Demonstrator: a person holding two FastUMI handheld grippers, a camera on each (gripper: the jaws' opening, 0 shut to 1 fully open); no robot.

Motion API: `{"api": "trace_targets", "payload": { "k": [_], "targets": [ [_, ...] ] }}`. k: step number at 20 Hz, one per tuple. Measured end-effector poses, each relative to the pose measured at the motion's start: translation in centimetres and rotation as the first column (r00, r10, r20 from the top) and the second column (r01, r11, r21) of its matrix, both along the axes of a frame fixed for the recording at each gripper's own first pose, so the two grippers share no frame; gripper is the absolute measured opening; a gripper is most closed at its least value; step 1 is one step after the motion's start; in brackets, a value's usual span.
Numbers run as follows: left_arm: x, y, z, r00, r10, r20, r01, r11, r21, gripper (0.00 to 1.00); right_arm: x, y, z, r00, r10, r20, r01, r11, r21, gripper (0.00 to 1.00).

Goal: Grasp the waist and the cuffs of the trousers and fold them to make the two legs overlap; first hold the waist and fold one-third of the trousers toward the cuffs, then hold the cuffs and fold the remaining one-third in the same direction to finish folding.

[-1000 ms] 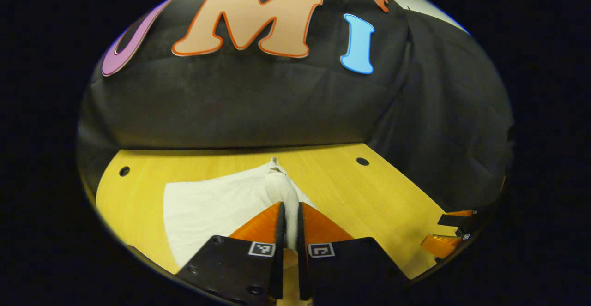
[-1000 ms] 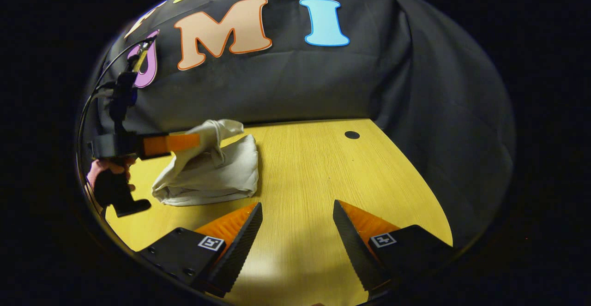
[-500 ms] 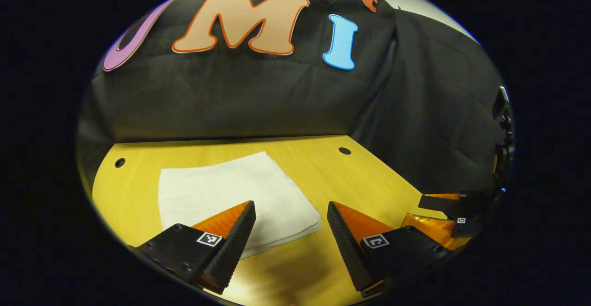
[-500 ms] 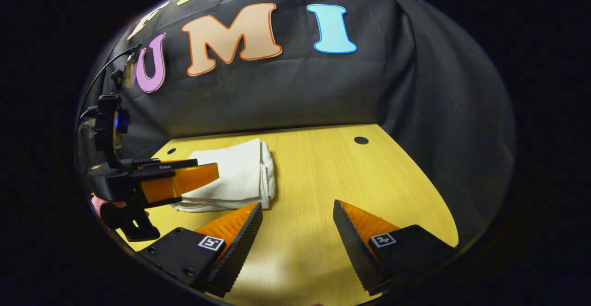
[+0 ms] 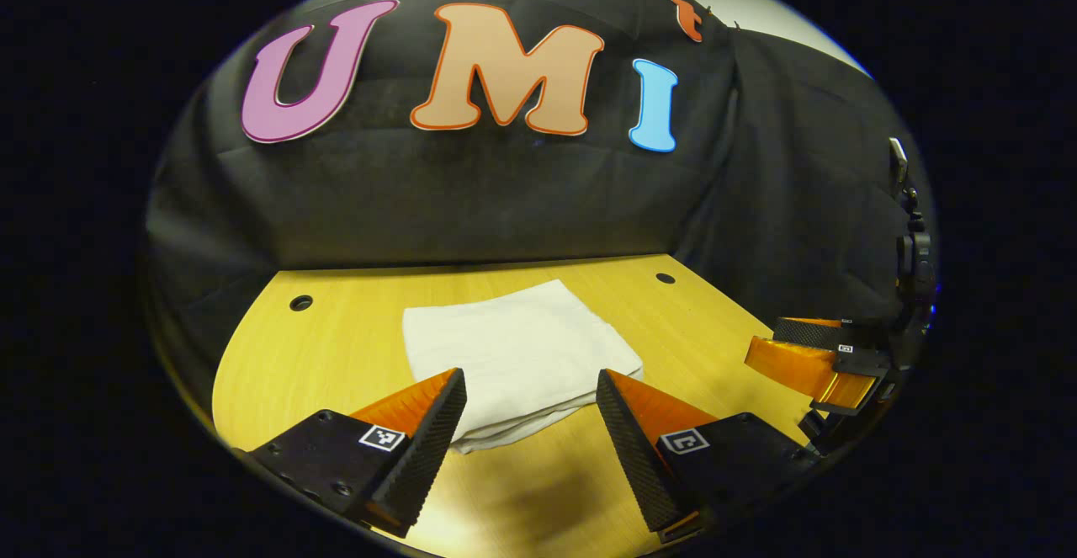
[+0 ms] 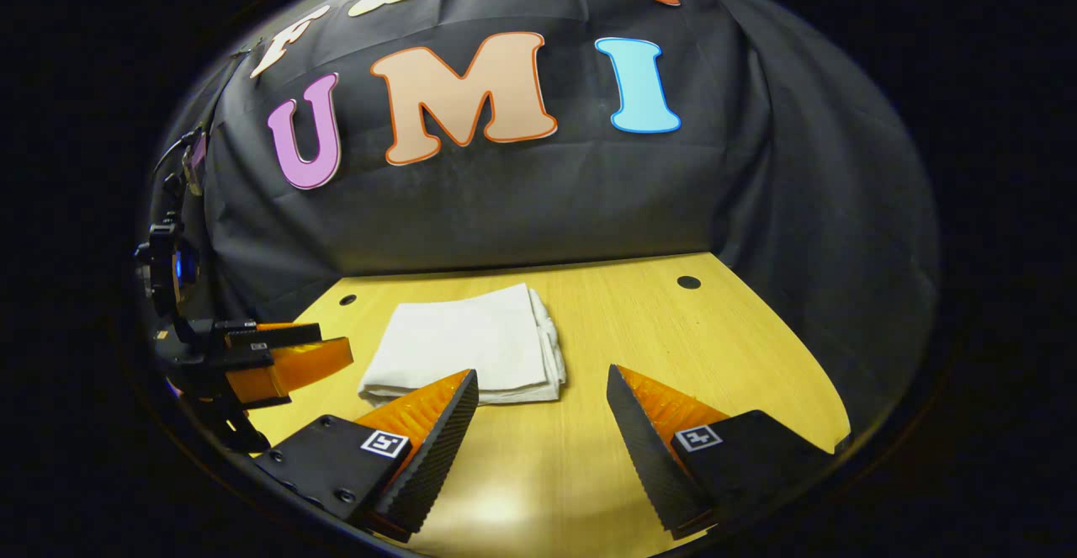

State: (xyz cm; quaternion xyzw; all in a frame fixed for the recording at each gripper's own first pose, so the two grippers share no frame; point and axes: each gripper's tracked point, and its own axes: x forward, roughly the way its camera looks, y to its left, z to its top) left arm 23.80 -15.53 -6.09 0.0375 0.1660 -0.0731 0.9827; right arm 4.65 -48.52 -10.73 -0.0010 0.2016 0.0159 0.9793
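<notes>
The left claw [image 5: 530,423] is released, its fingers spread wide and holding nothing. It hovers above the desk [image 5: 336,348], just short of the near edge of the trousers [image 5: 513,352]; the near fold edge shows between the two fingertips. The right claw [image 6: 543,427] is likewise released and empty, positioned over bare desk surface [image 6: 673,331], with the trousers [image 6: 467,348] ahead and to the left of its gap, close to its left finger. The trousers lie folded into a compact, flat rectangle on the desk, toward the far edge by the booth wall. In the right gripper view, the left claw [image 6: 290,356] appears beside the trousers, apart from them.
</notes>
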Motion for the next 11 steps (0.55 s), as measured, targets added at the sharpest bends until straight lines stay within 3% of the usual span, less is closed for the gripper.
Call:
{"api": "trace_targets", "payload": {
  "k": [11],
  "targets": [
    [-3.2, 1.4, 0.9, 1.000, -0.002, 0.015, 0.002, 0.999, -0.032, 0.94, -2.9, 3.3, 2.5, 0.997, -0.025, 0.070, 0.025, 1.000, -0.007, 0.98]
  ]
}}
